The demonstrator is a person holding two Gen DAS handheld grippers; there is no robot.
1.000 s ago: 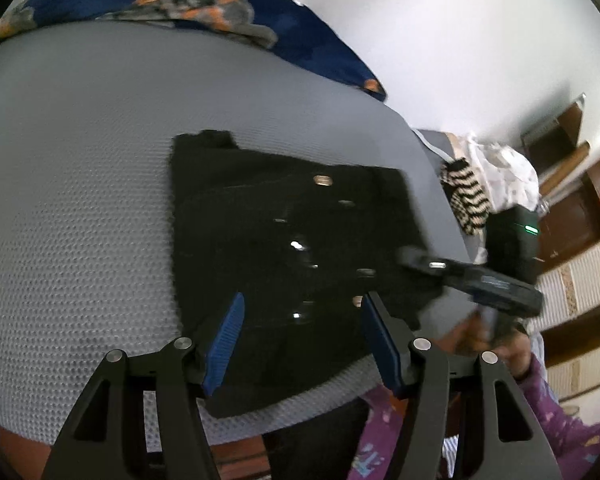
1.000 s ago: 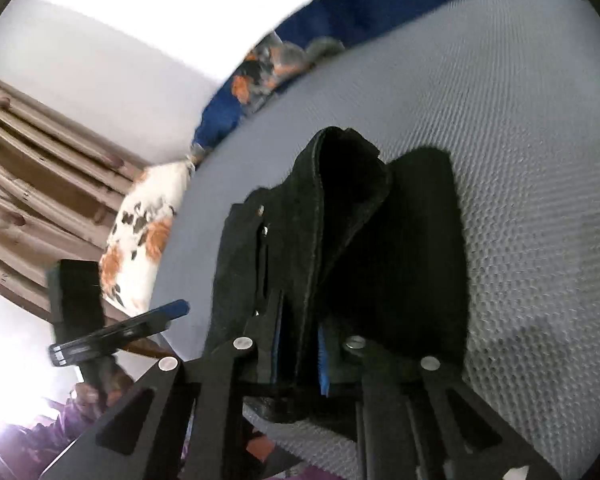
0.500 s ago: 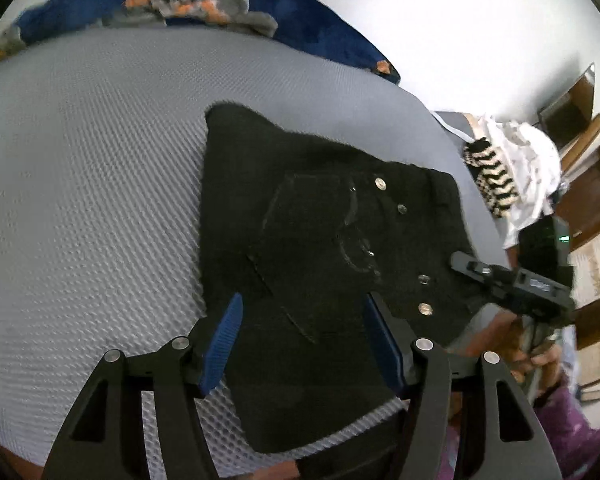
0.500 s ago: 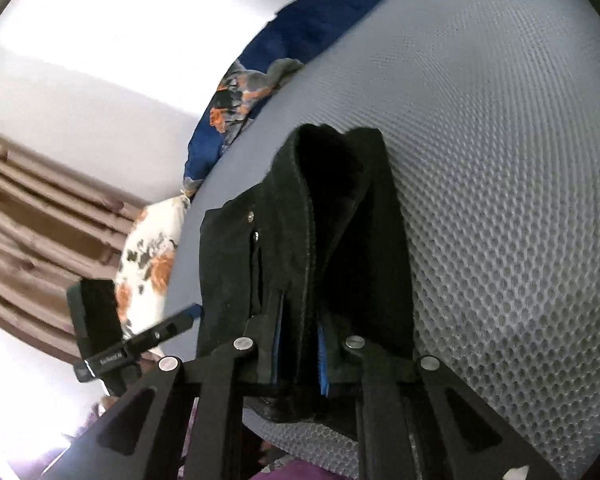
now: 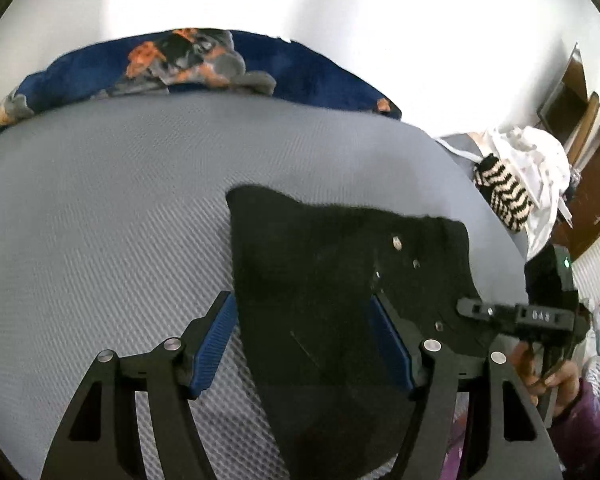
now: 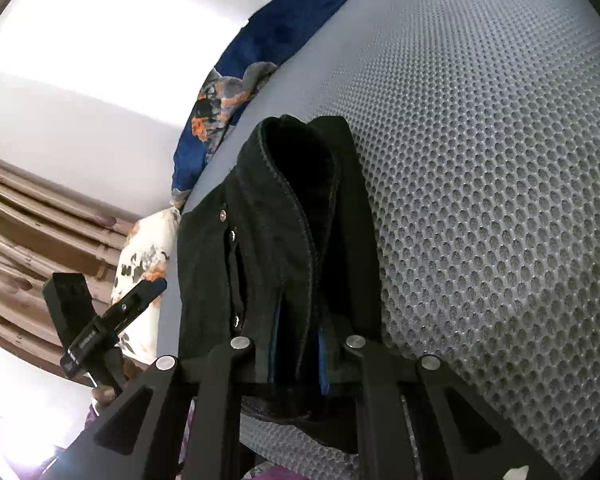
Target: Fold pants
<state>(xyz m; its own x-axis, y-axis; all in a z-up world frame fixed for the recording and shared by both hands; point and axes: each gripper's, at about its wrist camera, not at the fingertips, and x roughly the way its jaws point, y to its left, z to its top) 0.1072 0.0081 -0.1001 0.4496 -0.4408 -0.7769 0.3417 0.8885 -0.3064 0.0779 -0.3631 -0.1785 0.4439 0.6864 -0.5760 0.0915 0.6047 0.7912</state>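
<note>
Black pants (image 5: 320, 272) lie folded into a thick stack on the grey mesh bed (image 5: 100, 200). My left gripper (image 5: 302, 340) hovers over their near left part. Its jaws are opening, the blue pads (image 5: 216, 344) stand wide apart and the cloth lies between them unpressed. In the right wrist view my right gripper (image 6: 299, 352) is shut on an upright fold of the pants (image 6: 292, 220), which rises from the bed (image 6: 480, 160). A hand holds the right gripper (image 5: 476, 307) at the pants' right edge. The left gripper (image 6: 148, 290) shows at the left of the right wrist view.
A blue floral blanket (image 5: 188, 60) runs along the bed's far edge by the white wall. A striped cloth (image 5: 504, 196) and white clothes (image 5: 536, 160) lie past the right edge. A floral pillow (image 6: 144, 264) and wooden slats (image 6: 32, 220) are at the left.
The left gripper has swung left across the pants and its jaws have widened. The right gripper has sunk toward the bed with the fold still pinched and has rolled a little.
</note>
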